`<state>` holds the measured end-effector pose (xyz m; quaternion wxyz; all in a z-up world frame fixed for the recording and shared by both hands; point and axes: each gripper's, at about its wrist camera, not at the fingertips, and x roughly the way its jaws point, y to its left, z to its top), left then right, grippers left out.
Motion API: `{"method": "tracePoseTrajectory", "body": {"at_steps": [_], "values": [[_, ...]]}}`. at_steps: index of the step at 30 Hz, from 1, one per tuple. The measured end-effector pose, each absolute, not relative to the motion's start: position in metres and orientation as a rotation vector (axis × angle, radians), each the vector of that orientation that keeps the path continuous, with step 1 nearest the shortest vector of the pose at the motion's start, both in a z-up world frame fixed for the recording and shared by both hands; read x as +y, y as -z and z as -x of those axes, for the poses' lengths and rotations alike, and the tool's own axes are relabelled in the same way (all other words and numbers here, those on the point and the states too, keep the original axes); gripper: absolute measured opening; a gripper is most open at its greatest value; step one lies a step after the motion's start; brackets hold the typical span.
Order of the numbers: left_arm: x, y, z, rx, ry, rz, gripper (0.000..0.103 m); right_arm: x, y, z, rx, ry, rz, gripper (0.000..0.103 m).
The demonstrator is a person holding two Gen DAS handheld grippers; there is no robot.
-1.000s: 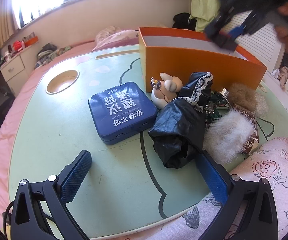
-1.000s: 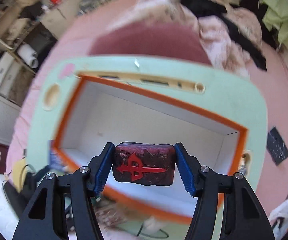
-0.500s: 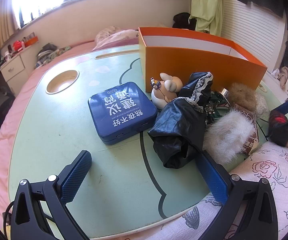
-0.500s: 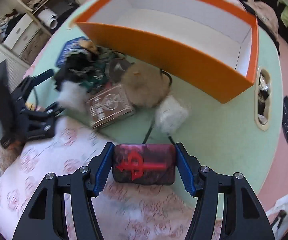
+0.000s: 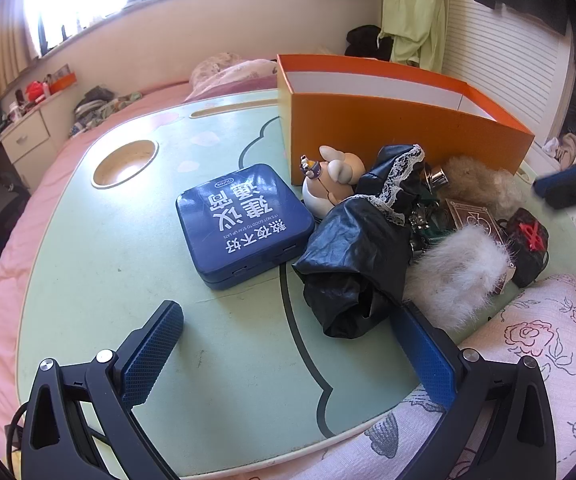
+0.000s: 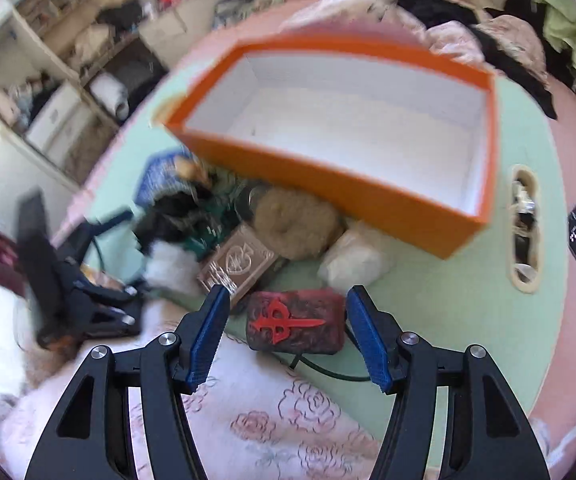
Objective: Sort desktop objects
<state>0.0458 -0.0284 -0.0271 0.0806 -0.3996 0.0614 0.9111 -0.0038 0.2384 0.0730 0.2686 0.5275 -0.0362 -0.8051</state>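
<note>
A dark block with a red emblem lies on the green table between the open fingers of my right gripper, not gripped. It also shows in the left wrist view. The empty orange box stands behind it; in the left wrist view the orange box is at the back. My left gripper is open and empty, low over the table near a black bag. A blue tin lies ahead of it.
A pile sits by the box: a figurine, white fluff, tan fluff, a brown card box, a white pouch. A floral quilt covers the near edge. A cable runs under the block.
My right gripper carried the red-emblem block from above the orange box down to the table's near edge, then opened and let it go. The left gripper has not moved.
</note>
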Motion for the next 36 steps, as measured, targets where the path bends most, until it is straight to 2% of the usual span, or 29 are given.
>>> {"method": "tracePoseTrajectory", "body": {"at_steps": [5,8,10,14,20,31,36], "values": [[-0.028,0.027,-0.046,0.184,-2.724,1.195,0.103,0.304,-0.097,0.026,-0.426,2.465,-1.304,0.062],[-0.028,0.027,-0.046,0.184,-2.724,1.195,0.103,0.324,-0.088,0.052,-0.595,2.491,-1.342,0.062],[-0.028,0.027,-0.046,0.184,-2.724,1.194,0.103,0.323,-0.078,0.064,-0.632,2.450,-1.400,0.062],[-0.028,0.027,-0.046,0.184,-2.724,1.194,0.103,0.305,-0.057,0.082,-0.616,2.366,-1.488,0.064],[-0.028,0.027,-0.046,0.184,-2.724,1.195,0.103,0.275,-0.043,0.099,-0.693,2.255,-1.536,0.064],[-0.028,0.027,-0.046,0.183,-2.724,1.195,0.103,0.230,-0.054,0.141,-0.466,2.401,-1.552,0.063],[-0.028,0.027,-0.046,0.183,-2.724,1.195,0.103,0.234,-0.060,0.130,-0.441,2.418,-1.514,0.063]]}}
